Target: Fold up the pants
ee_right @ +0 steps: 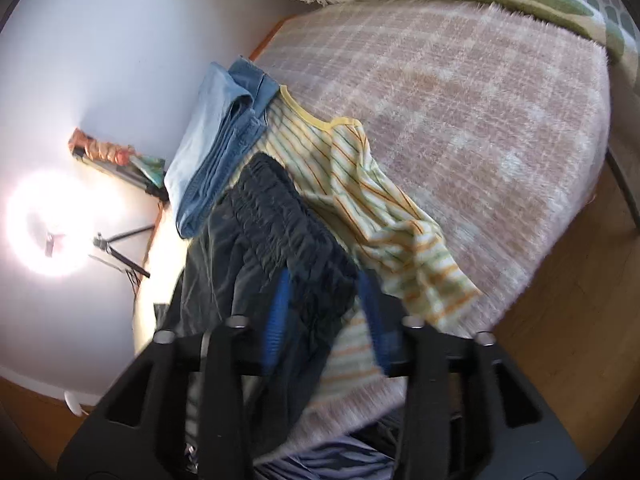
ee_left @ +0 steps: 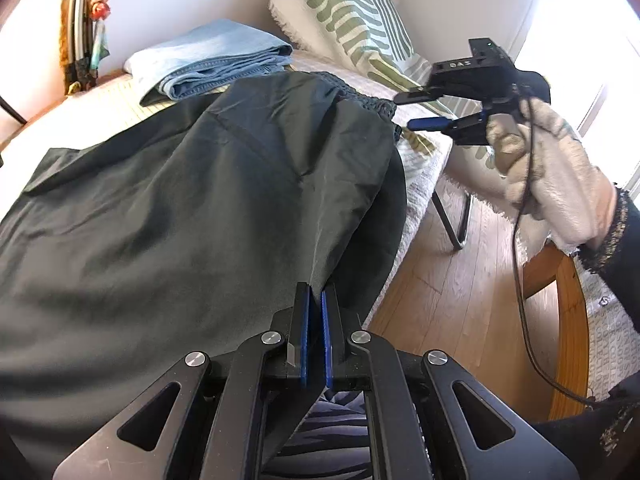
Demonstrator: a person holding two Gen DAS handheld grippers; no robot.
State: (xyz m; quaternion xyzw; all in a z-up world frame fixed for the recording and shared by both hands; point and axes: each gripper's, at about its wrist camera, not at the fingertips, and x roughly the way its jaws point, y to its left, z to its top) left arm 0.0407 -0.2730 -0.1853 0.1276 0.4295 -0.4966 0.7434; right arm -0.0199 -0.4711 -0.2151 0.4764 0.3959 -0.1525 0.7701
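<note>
The left tool (ee_left: 315, 300) is pinching the black pants' (ee_left: 180, 200) edge; the right tool (ee_left: 416, 110) is gaping beside their waistband.

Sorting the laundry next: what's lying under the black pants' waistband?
A yellow striped shirt lies partly under the black pants, on the checked blanket. Folded jeans sit beside them. How far the shirt runs beneath is hidden.

Bed with a fuzzy pink-and-white checked blanket (ee_right: 480, 128), folded blue jeans (ee_right: 216, 152) near the wall, yellow striped shirt (ee_right: 360, 184) spread just beside them, dark pants (ee_left: 180, 200) draped across the near side, green-patterned pillow (ee_left: 348, 12) at the head, wooden floor (ee_left: 460, 300) below.
</note>
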